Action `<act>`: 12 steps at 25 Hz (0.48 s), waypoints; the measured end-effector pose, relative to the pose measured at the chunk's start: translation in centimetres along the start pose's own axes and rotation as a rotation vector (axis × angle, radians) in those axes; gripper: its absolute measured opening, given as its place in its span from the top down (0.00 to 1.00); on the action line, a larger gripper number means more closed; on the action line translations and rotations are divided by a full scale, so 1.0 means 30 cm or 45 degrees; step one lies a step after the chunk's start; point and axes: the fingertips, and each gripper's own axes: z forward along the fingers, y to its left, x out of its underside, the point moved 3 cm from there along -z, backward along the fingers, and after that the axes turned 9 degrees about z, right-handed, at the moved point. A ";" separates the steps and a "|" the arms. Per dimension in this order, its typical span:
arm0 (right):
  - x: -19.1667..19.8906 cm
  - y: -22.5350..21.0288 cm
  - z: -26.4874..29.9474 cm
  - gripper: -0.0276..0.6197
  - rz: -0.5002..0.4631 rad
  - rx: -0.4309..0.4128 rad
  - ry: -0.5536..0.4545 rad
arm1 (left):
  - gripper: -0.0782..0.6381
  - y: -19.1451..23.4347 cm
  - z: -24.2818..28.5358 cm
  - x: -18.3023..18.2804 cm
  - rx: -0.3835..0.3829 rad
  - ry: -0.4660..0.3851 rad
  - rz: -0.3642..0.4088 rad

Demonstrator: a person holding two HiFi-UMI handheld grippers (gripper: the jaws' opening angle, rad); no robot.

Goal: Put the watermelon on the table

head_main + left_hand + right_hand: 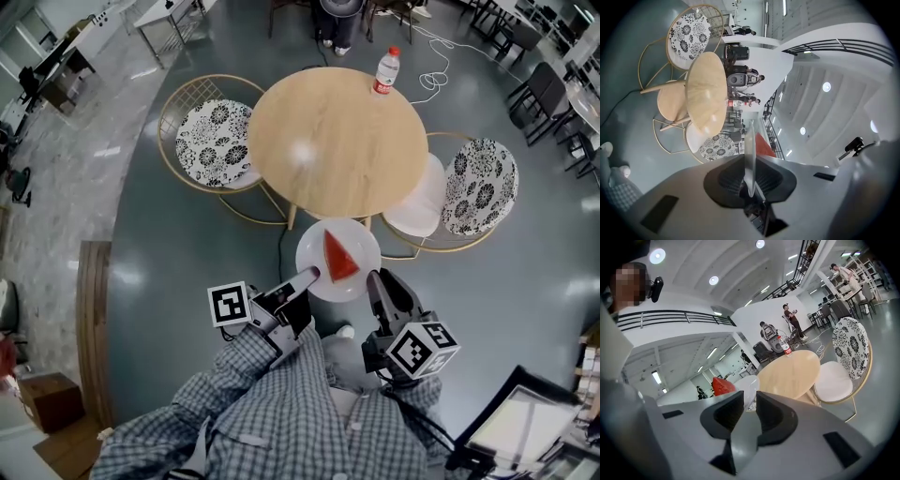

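In the head view, the left gripper point(308, 276) held the plate point(315, 249) by its near rim, with the watermelon point(339, 258) lying on it. The plate hung in the air just short of the table point(328, 141), not yet over it. The right gripper point(377, 277) was just beside the plate's right rim. In the left gripper view, the jaws were clamped on the rim, which we saw edge-on. In the right gripper view, the jaws stood slightly apart with nothing between them. We judged the carry nearly over, with setting the plate on the table and letting go of it still left.
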 end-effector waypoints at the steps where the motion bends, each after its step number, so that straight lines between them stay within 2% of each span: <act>1: 0.004 0.002 0.000 0.82 -0.005 0.008 -0.004 | 0.82 0.002 -0.003 -0.003 0.000 0.010 0.000; 6: 0.026 0.008 -0.007 0.82 -0.003 0.058 -0.036 | 0.82 0.007 -0.009 -0.008 0.005 0.057 -0.008; 12: 0.043 0.018 -0.008 0.82 0.035 0.048 -0.080 | 0.82 0.009 -0.018 -0.022 0.024 0.094 -0.003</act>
